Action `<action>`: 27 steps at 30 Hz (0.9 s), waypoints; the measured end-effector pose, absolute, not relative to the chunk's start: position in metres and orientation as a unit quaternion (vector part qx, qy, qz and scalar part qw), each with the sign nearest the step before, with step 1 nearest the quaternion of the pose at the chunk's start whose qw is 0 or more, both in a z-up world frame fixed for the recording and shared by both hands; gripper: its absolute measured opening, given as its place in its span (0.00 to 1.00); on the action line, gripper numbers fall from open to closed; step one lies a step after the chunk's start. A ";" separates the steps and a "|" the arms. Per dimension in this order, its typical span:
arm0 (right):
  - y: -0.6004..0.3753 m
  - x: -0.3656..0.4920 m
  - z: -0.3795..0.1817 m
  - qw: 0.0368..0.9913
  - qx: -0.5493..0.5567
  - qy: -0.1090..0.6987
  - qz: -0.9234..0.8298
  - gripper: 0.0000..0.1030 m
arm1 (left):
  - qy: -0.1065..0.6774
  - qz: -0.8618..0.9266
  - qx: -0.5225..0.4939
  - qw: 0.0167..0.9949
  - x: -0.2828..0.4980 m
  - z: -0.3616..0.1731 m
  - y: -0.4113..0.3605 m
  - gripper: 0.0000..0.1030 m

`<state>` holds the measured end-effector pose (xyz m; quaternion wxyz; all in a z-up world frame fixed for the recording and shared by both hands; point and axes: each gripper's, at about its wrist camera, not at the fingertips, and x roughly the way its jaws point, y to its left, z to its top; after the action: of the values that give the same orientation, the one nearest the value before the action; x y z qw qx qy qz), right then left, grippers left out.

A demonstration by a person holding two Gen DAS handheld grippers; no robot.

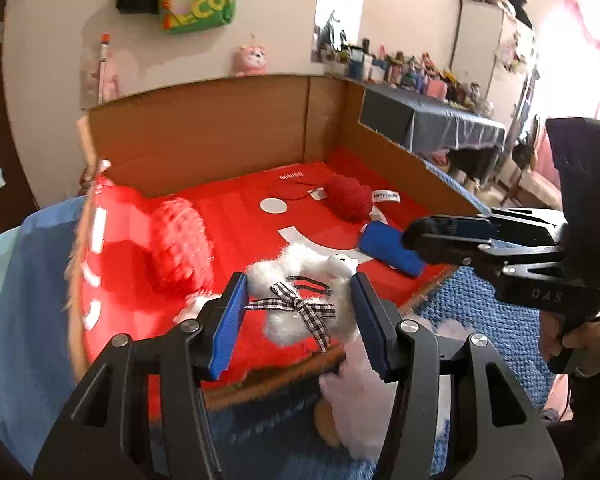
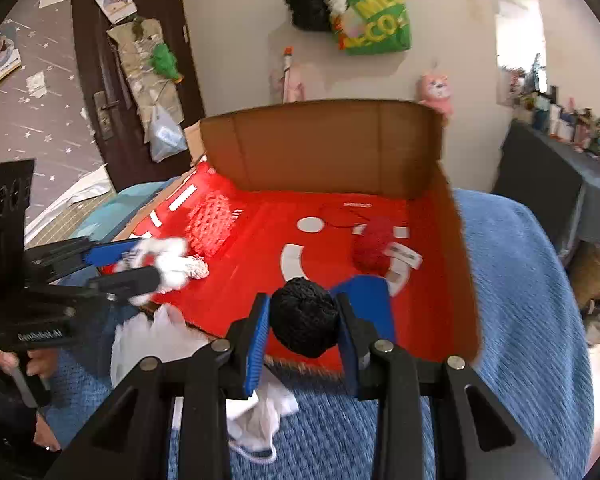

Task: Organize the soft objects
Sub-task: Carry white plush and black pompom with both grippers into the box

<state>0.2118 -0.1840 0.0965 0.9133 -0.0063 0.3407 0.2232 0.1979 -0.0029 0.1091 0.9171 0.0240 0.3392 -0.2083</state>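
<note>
My left gripper (image 1: 298,312) is shut on a white fluffy plush toy with a checked bow (image 1: 300,296), held over the near left edge of the cardboard box (image 1: 220,136). It shows in the right wrist view too (image 2: 168,264). My right gripper (image 2: 304,320) is shut on a black yarn ball (image 2: 304,322), held over the box's near edge. Inside, on the red lining (image 2: 260,248), lie a red yarn ball (image 1: 348,198), a blue soft block (image 1: 392,252) and a red knitted item (image 1: 180,240).
The box stands on a blue knitted blanket (image 2: 520,280). White cloth (image 2: 260,412) lies on the blanket in front of the box, with a pale pink plush (image 1: 360,412) near it. A dark-covered table (image 1: 440,120) stands at the right.
</note>
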 end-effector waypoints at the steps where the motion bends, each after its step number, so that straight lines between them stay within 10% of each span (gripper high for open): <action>1: -0.182 0.217 0.095 0.910 -0.005 0.345 0.232 0.34 | 0.345 -0.211 0.027 0.914 0.204 0.108 -0.006 0.49; 27: -0.158 0.281 0.047 0.849 -0.040 0.427 0.308 0.34 | 0.441 -0.264 0.059 0.856 0.276 0.063 -0.028 0.49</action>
<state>0.2810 -0.1581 0.0470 0.8491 -0.0401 0.4273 0.3078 0.2759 -0.0276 0.0634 0.8558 0.0586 0.4408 -0.2643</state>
